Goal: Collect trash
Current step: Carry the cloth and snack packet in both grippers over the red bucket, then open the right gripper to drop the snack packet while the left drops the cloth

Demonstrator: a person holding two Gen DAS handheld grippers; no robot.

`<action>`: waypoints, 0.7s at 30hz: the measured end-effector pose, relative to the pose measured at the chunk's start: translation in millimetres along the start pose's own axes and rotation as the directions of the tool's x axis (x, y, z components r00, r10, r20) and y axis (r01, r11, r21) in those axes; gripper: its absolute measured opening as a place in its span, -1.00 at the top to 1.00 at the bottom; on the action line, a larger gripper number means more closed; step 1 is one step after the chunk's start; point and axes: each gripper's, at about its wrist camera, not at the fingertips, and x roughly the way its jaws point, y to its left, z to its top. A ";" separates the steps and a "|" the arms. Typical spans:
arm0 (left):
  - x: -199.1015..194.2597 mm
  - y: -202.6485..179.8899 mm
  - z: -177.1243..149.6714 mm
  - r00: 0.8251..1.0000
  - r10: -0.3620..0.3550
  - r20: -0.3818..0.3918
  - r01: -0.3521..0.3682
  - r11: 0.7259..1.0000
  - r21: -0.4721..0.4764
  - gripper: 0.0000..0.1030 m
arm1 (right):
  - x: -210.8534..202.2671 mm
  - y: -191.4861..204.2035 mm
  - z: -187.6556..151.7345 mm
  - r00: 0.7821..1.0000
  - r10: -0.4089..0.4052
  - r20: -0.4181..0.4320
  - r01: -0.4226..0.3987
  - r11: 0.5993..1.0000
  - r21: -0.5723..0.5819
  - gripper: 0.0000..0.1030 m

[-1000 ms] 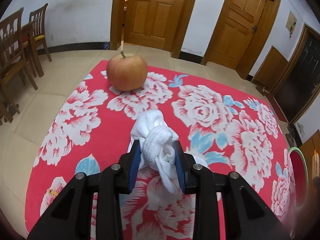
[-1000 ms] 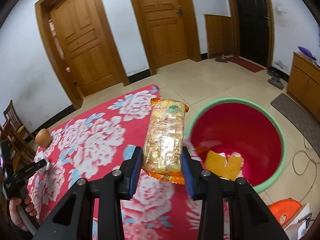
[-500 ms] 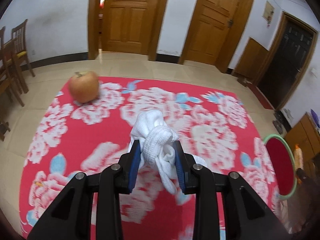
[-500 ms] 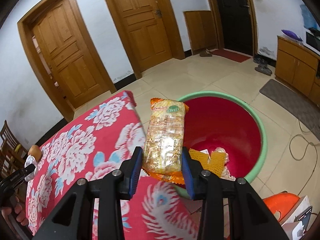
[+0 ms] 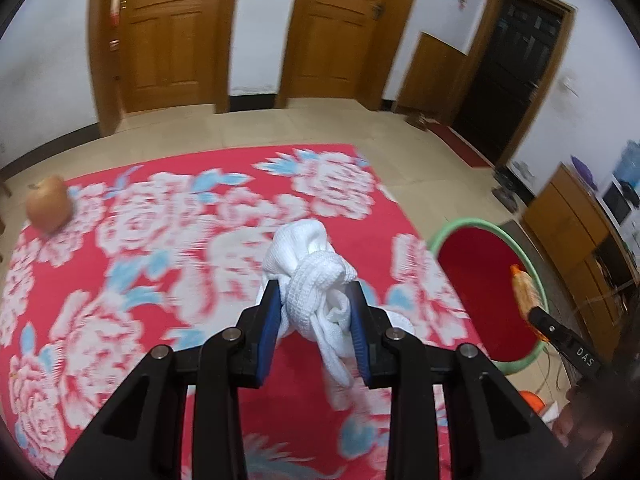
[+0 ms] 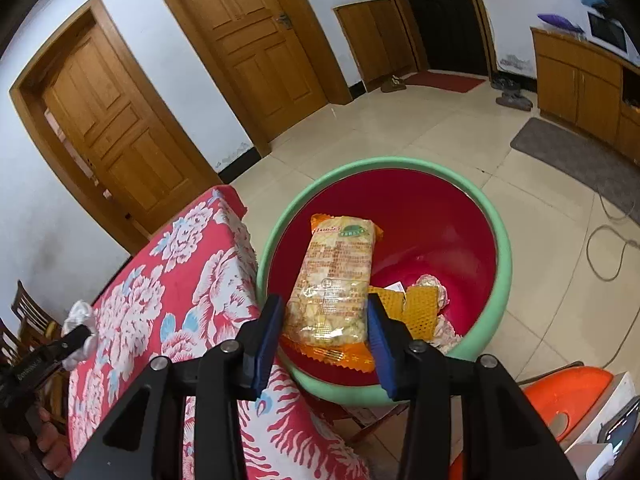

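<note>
Right gripper (image 6: 326, 330) hangs over the red bin (image 6: 502, 276) with the snack packet (image 6: 334, 280) between its jaws; the jaws have just been opening, and a thin gap seems to show on the right side, though I can't be sure the packet is fully free. To do this drop well: stay centred over the bin mouth, away from the green rim, open wide, then pull back only once the packet falls clear. Packet is a long clear wrapper with orange crimped ends and a green label, pale crackers inside; light, crinkly, likely to slide out easily. Bin already holds yellow wrappers and crumpled paper. Left gripper (image 5: 316, 322) is clenched on a knotted white cloth (image 5: 310, 268), carried above the red flowered table (image 5: 160, 240), next for the bin. An apple (image 5: 48, 209) sits at the far corner.
</note>
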 end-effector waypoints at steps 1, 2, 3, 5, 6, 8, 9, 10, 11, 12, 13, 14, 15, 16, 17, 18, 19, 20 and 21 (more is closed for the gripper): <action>3.0 -9.1 0.5 1.000 -0.013 -0.005 0.013 1.000 0.016 0.37 | -2.5 -3.8 0.4 1.000 0.013 0.006 -0.014 1.000 0.014 0.07; 5.1 -14.6 0.4 1.000 -0.021 -0.008 0.021 0.999 0.027 0.37 | -5.2 -6.1 0.4 1.000 0.020 0.010 -0.020 1.000 0.021 0.03; 8.4 -24.6 1.0 0.999 -0.033 -0.013 0.033 0.998 0.045 0.37 | -7.7 -8.9 1.3 1.000 0.023 0.014 -0.024 0.999 0.030 0.01; 12.6 -37.7 1.4 0.999 -0.049 -0.020 0.050 0.996 0.070 0.37 | -13.5 -12.7 3.2 0.999 0.034 0.025 -0.035 0.999 0.041 0.00; 15.0 -45.8 1.8 0.998 -0.061 -0.027 0.063 0.994 0.087 0.37 | -17.5 -13.7 3.9 0.999 0.042 0.031 -0.043 0.998 0.046 -0.01; 20.1 -62.4 2.2 0.995 -0.090 -0.044 0.095 0.987 0.129 0.37 | -26.0 -15.6 3.7 0.997 0.061 0.046 -0.064 0.997 0.053 -0.08; 21.6 -68.9 1.9 0.994 -0.099 -0.049 0.105 0.984 0.144 0.37 | -29.4 -16.7 3.4 0.996 0.067 0.050 -0.070 0.996 0.056 -0.10; 23.7 -77.5 1.5 0.993 -0.108 -0.056 0.116 0.980 0.165 0.37 | -34.9 -18.4 2.4 0.995 0.078 0.058 -0.081 0.995 0.060 -0.11; 24.5 -83.5 1.0 0.992 -0.114 -0.060 0.123 0.976 0.179 0.37 | -37.5 -19.7 2.2 0.995 0.082 0.062 -0.086 0.994 0.061 -0.11; 26.4 -91.5 0.5 0.990 -0.121 -0.065 0.132 0.971 0.197 0.37 | -42.0 -21.4 1.2 0.994 0.082 0.070 -0.087 0.994 0.062 -0.11; 28.4 -99.3 0.1 0.989 -0.128 -0.071 0.140 0.967 0.214 0.37 | -45.4 -22.9 0.9 0.994 0.082 0.076 -0.087 0.994 0.064 -0.11; 30.7 -106.0 -0.2 0.988 -0.134 -0.076 0.148 0.962 0.228 0.37 | -47.8 -25.0 0.2 0.993 0.082 0.081 -0.087 0.994 0.069 -0.12; 32.1 -112.0 -1.0 0.987 -0.140 -0.081 0.156 0.959 0.237 0.37 | -48.9 -26.3 -0.1 0.993 0.082 0.084 -0.088 0.993 0.074 -0.12; 35.3 -118.8 -1.8 0.985 -0.150 -0.089 0.167 0.954 0.247 0.37 | -50.8 -29.1 -0.7 0.993 0.080 0.088 -0.088 0.993 0.082 -0.12; 38.7 -124.3 -2.8 0.983 -0.157 -0.099 0.177 0.951 0.254 0.37 | -51.7 -31.2 -0.7 0.993 0.078 0.091 -0.086 0.992 0.088 -0.12; 41.4 -128.4 -3.5 0.981 -0.161 -0.107 0.184 0.948 0.258 0.37 | -52.2 -33.0 -0.7 0.993 0.073 0.095 -0.082 0.992 0.093 -0.12; 44.0 -133.2 -4.4 0.979 -0.166 -0.116 0.191 0.945 0.263 0.37 | -52.1 -34.5 -0.7 0.993 0.068 0.097 -0.077 0.992 0.096 -0.12; 47.7 -139.3 -5.5 0.977 -0.171 -0.125 0.199 0.941 0.272 0.37 | -51.7 -35.9 -0.7 0.993 0.061 0.098 -0.071 0.992 0.101 -0.12; 50.2 -145.0 -6.6 0.976 -0.175 -0.130 0.205 0.938 0.281 0.37 | -51.4 -38.7 -0.9 0.993 0.057 0.100 -0.068 0.992 0.110 -0.12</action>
